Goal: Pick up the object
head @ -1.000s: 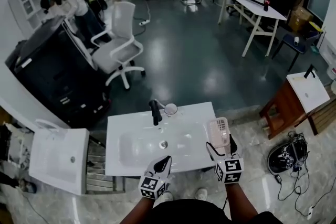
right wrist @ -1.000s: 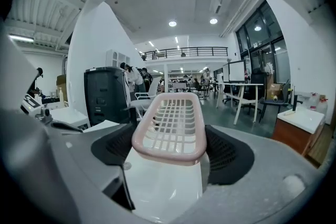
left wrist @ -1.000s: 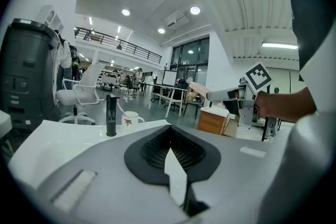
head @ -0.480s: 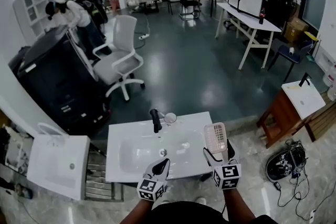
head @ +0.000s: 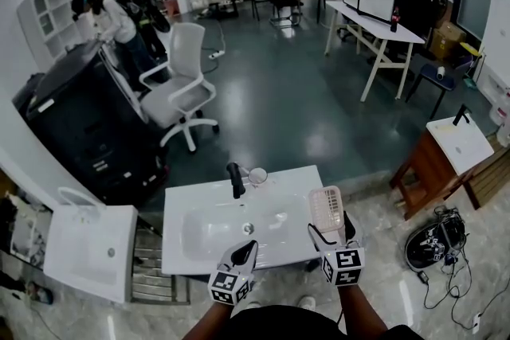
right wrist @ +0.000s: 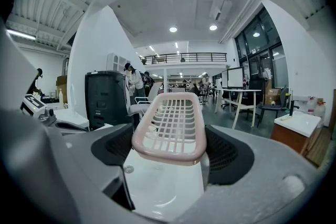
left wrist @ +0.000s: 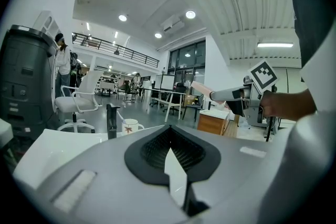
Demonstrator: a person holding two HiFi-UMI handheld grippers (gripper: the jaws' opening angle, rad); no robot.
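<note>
Holds the pink basket (right wrist: pixel 170 126) by its near end between the right gripper's (right wrist: pixel 170 150) jaws, above the right side of the white sink (head: pixel 199 239); hides its gripped sides behind the pads. Shows the left gripper (left wrist: pixel 173 160) pressed together on nothing, near the sink's front edge.

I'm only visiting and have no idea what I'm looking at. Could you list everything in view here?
basket: one, pink, between the right gripper's jaws, over the sink's right side.
sink: one, white, directly before the person.
faucet: one, black, at the sink's far edge.
mug: one, white, beside the faucet.
second sink: one, white, lower left.
third sink: one, white, on a wooden stand, right.
office chair: one, white, on the floor beyond.
left gripper: grey, shut, empty, at the sink's near edge.
right gripper: grey, shut on the basket.
</note>
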